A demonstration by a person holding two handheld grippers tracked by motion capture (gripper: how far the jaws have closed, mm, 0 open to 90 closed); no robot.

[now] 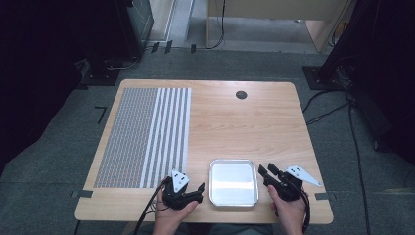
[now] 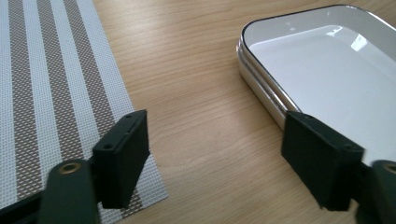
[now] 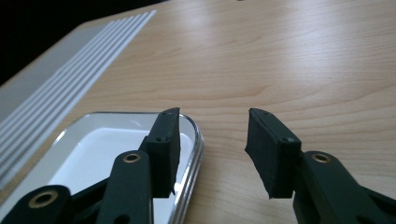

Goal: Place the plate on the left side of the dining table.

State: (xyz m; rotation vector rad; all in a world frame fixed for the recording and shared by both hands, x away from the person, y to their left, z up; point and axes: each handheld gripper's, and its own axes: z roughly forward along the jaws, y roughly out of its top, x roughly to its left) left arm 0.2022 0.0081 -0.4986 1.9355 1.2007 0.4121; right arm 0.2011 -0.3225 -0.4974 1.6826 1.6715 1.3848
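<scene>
A shiny, empty metal tray (image 1: 234, 182) lies near the table's front edge, between my two grippers. My left gripper (image 1: 188, 188) sits just left of it, held in a hand, its jaws open over bare wood. In the left gripper view the left gripper (image 2: 217, 140) has the tray's rim (image 2: 261, 88) beside its right jaw. My right gripper (image 1: 267, 170) stands at the tray's right side, open with nothing between its jaws. In the right gripper view the right gripper (image 3: 212, 126) has its left jaw over the tray's corner (image 3: 196, 140).
A striped woven placemat (image 1: 147, 137) covers the left part of the wooden table (image 1: 244, 127); it also shows as the placemat (image 2: 46, 93) and the placemat (image 3: 60, 79). A dark round grommet (image 1: 241, 95) sits near the far edge. Cables run over the floor beyond.
</scene>
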